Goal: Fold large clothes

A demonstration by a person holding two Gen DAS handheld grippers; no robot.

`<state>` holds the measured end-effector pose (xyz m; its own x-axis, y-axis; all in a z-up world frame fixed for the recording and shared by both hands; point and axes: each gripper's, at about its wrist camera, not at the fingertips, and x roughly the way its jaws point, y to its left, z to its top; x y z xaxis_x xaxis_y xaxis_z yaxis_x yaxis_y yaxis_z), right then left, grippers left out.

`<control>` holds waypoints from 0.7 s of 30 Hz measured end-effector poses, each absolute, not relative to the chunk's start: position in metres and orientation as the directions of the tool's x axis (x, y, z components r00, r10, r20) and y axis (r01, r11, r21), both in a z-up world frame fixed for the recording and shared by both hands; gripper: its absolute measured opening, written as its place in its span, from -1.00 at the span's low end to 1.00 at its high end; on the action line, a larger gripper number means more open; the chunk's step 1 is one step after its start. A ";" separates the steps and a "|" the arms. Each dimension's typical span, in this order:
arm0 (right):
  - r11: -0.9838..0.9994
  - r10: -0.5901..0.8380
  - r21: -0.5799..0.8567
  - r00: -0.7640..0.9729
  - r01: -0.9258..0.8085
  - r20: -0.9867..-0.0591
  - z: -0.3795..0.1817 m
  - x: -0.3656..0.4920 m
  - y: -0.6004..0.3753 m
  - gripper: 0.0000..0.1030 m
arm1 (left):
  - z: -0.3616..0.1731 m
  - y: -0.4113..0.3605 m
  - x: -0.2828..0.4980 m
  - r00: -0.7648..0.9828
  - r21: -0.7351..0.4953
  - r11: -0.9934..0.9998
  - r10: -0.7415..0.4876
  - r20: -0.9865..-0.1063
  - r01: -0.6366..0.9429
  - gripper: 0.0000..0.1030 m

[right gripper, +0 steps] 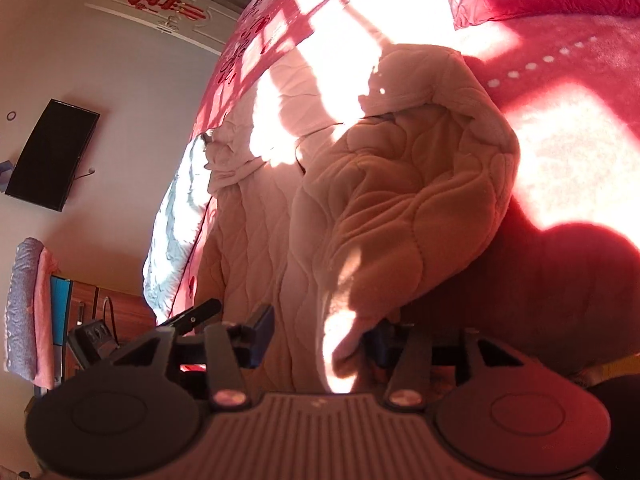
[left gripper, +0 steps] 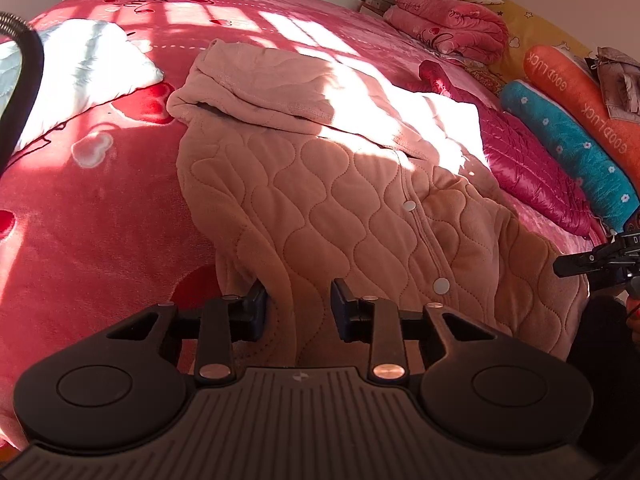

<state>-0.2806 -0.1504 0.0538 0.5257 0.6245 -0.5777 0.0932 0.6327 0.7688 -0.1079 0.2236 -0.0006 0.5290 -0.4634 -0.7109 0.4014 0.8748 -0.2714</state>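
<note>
A pink quilted jacket point(left gripper: 340, 184) with white snap buttons lies on the pink bed, its sleeve folded across the top. My left gripper point(left gripper: 299, 307) is open, jaws spread around the jacket's near hem. In the right wrist view the jacket point(right gripper: 400, 208) is bunched and lifted. My right gripper point(right gripper: 320, 336) is open with a fold of the jacket's edge between its jaws; the right finger is partly hidden by cloth. The right gripper also shows at the far right of the left wrist view point(left gripper: 592, 260).
The bed has a pink heart-print blanket point(left gripper: 100, 200). A white-blue garment point(left gripper: 76, 76) lies at left. A magenta puffer jacket point(left gripper: 532, 164), blue and orange bolsters point(left gripper: 576, 136) and folded pink quilts point(left gripper: 452, 24) lie at right. A wall TV point(right gripper: 52, 156) and a wooden cabinet point(right gripper: 120, 312) show left.
</note>
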 end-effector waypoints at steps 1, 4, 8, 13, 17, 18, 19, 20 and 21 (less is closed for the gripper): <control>0.650 0.620 0.755 0.515 0.086 -0.592 0.054 -0.280 -0.147 -0.07 | 0.000 0.226 -0.107 0.529 -0.275 0.877 -0.461 -0.712 0.394 -0.56; 0.674 0.604 0.734 0.507 0.089 -0.616 0.053 -0.276 -0.144 -0.39 | 0.001 0.236 -0.105 0.529 -0.308 0.879 -0.468 -0.708 0.364 -0.83; 0.628 0.596 0.766 0.547 0.138 -0.588 0.050 -0.277 -0.156 -0.62 | 0.005 0.244 -0.100 0.526 -0.399 0.861 -0.509 -0.682 0.316 -0.87; 0.494 0.607 0.852 0.633 0.172 -0.480 0.054 -0.276 -0.171 -0.64 | 0.017 0.246 -0.092 0.527 -0.492 0.818 -0.570 -0.630 0.297 -0.87; 0.328 0.594 0.924 0.717 0.199 -0.365 0.060 -0.270 -0.194 -0.64 | 0.023 0.262 -0.069 0.552 -0.646 0.736 -0.631 -0.545 0.204 -0.88; 0.264 0.582 0.943 0.746 0.203 -0.323 0.060 -0.269 -0.203 -0.64 | 0.024 0.263 -0.063 0.561 -0.663 0.726 -0.630 -0.537 0.182 -0.88; 0.209 0.569 0.956 0.769 0.207 -0.291 0.061 -0.267 -0.211 -0.64 | 0.024 0.265 -0.057 0.569 -0.672 0.722 -0.626 -0.533 0.163 -0.88; 0.175 0.555 0.962 0.785 0.212 -0.274 0.061 -0.265 -0.216 -0.64 | 0.025 0.265 -0.051 0.581 -0.680 0.718 -0.619 -0.528 0.147 -0.88; 0.142 0.531 0.965 0.806 0.220 -0.262 0.061 -0.260 -0.223 -0.64 | 0.027 0.265 -0.045 0.593 -0.684 0.716 -0.614 -0.521 0.140 -0.87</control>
<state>-0.2597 -0.2231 0.0614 0.8056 0.5315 -0.2619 0.2202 0.1418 0.9651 -0.0453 0.2648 0.0266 0.5926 -0.6139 -0.5214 0.1396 0.7158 -0.6842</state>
